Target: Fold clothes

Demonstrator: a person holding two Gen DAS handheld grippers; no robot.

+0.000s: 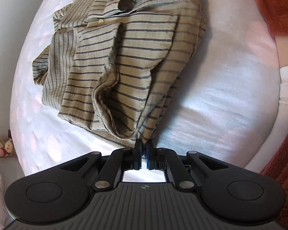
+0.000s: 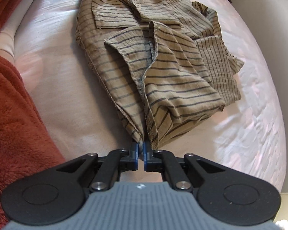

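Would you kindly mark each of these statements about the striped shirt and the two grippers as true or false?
1. The left gripper is shut on an edge of the beige shirt with dark stripes. True.
2. The right gripper hangs open, clear of the shirt. False: it is shut on a bunched corner of the fabric.
3. The shirt lies on a white bed sheet. True.
4. The shirt is spread flat in a single layer. False: it is folded over itself in rumpled layers.
5. A rust-orange fleece blanket lies beside the sheet. True.
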